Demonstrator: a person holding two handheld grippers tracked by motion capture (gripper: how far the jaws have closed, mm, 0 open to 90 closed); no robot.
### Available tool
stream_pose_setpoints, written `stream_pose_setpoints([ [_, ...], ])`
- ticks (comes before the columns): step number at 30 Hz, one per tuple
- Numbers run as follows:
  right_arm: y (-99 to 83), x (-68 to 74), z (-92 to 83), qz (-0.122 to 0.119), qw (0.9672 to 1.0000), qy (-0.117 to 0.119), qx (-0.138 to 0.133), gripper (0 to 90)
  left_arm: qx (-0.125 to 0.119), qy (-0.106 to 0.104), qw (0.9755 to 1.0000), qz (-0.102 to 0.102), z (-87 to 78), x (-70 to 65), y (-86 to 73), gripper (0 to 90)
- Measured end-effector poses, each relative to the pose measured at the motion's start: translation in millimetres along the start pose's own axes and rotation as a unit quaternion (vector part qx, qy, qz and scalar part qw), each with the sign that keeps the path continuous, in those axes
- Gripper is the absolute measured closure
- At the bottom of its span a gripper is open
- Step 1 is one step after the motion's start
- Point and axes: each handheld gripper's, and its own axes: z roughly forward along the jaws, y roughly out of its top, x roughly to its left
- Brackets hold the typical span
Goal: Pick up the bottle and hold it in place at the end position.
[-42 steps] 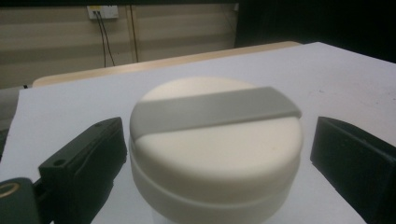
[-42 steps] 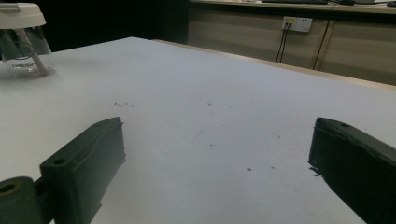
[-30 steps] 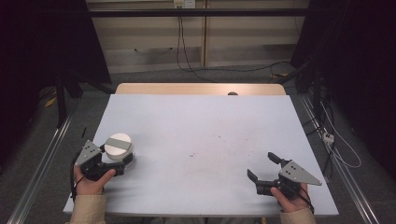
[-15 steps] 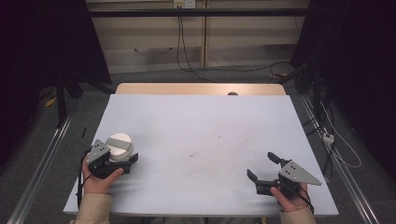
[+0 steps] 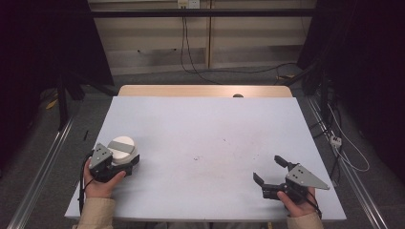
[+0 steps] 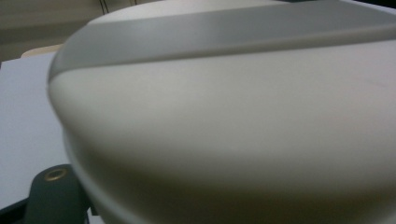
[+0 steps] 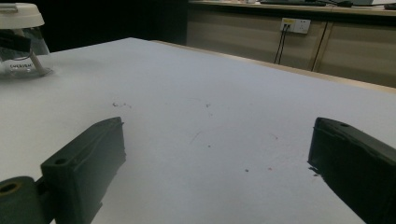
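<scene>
A round clear container with a white lid crossed by a grey band (image 5: 123, 147) stands near the left front of the white table (image 5: 215, 133). My left gripper (image 5: 126, 161) reaches it from the front left. Its jaws have just been closing, and they are shut on the container's lower part. The left gripper view has the lid (image 6: 233, 116) very close and blurred, with one black jaw at the bottom left. My right gripper (image 5: 266, 168) rests low at the right front, open with nothing between its jaws (image 7: 217, 154). Its view has the container (image 7: 21, 42) far off at the top left.
A wooden strip (image 5: 205, 90) runs along the table's far edge with a small dark object (image 5: 237, 96) on it. Metal rails flank the table on both sides. Cables and a power strip (image 5: 335, 140) lie on the floor to the right.
The left gripper's jaws have closed in on the container, and its body has shifted slightly toward it. The right gripper has not moved.
</scene>
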Motion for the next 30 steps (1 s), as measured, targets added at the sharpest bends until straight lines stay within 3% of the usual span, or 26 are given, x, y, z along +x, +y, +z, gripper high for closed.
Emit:
stream_pose_setpoints([
  [8,0.2,0.2,0.9,-0.002,1.0000,0.001,0.001,3.4,-0.019,-0.005,0.9996,-0.021,-0.3,-1.1,5.4,18.4],
  [30,0.6,0.9,6.8,0.000,1.0000,0.008,0.004,3.2,-0.019,-0.055,0.9983,-0.004,13.6,-19.9,29.9,18.4],
])
